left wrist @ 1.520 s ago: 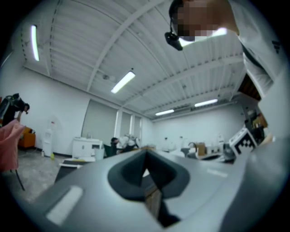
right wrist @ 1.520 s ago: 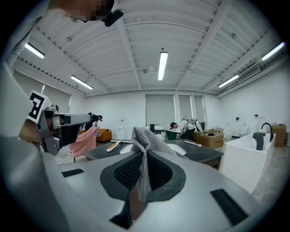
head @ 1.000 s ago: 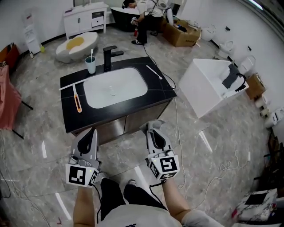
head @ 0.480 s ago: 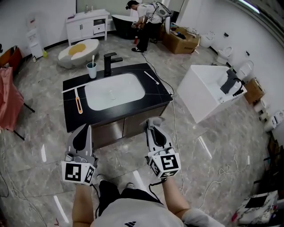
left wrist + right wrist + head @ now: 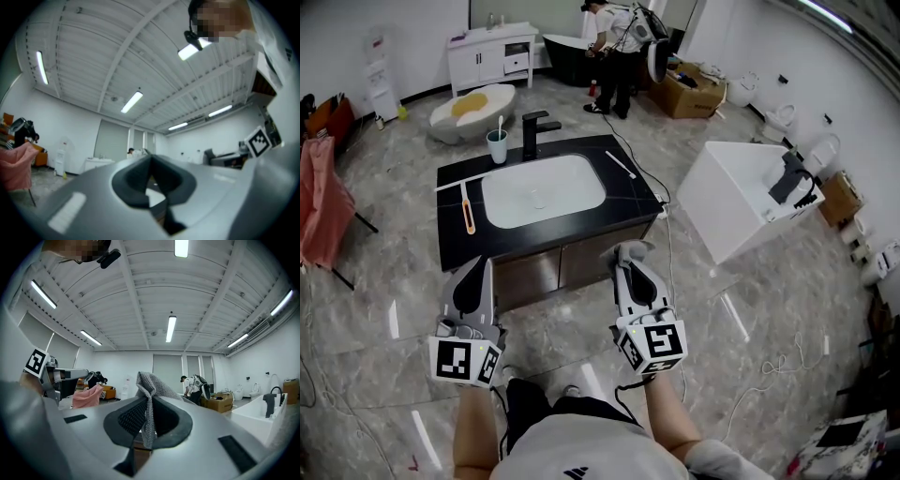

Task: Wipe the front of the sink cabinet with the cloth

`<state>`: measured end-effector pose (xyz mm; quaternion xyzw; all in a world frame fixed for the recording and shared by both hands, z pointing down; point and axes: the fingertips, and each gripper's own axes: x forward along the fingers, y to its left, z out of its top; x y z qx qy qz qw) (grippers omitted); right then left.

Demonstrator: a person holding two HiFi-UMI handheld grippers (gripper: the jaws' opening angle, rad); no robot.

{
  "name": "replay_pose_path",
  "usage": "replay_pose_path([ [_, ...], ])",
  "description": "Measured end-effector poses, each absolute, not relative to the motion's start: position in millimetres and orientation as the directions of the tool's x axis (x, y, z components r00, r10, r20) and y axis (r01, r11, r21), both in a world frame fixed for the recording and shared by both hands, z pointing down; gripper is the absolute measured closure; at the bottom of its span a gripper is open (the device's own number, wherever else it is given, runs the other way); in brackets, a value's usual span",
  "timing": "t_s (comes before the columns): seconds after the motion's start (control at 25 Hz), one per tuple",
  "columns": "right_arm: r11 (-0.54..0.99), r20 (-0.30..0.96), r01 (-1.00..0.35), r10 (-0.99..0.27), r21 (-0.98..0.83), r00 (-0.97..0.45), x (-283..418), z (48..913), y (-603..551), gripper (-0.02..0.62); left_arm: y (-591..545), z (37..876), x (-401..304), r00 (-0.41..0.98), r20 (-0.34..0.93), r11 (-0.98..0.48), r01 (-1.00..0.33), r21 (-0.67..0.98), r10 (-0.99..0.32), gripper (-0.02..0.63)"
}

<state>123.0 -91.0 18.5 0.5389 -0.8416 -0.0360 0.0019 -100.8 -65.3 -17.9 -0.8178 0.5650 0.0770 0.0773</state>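
Cloth (image 5: pixel 148 391): a grey knit, pinched between the fingers of the right gripper (image 5: pixel 631 253), with a fold standing up above the tips. We hold it near the right door of the sink cabinet (image 5: pixel 534 277), apart from the front as far as we can tell.
Left gripper (image 5: pixel 476 266): the fingers are clenched together on nothing, and it hangs before the left door.
Step in hand: we judge it to be the approach to a first stroke, with no wiping contact yet.
Doing it well: we should lay the loose fold flat on the door and press lightly. We should sweep in overlapping passes from just under the black counter (image 5: pixel 450 204) downward, keeping the hard tips off the finish and the idle gripper out of the path.
Head view alone: it shows the cabinet front, its two doors, and where each gripper stands before them.
Right gripper view alone: it shows the weave and the grip on the cloth. It looks up toward the ceiling, so the cabinet is missing there.
Left gripper view alone: it shows the fingers closed with nothing between them.
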Motion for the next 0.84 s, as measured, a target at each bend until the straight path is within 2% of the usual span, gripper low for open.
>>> replay_pose_path([
  [0.84,0.423,-0.074,-0.903,-0.901,0.081,-0.428,130,9,-76,0.575,-52,-29,-90,0.335,-0.240,-0.333,-0.942,-0.047,-0.911,0.600],
])
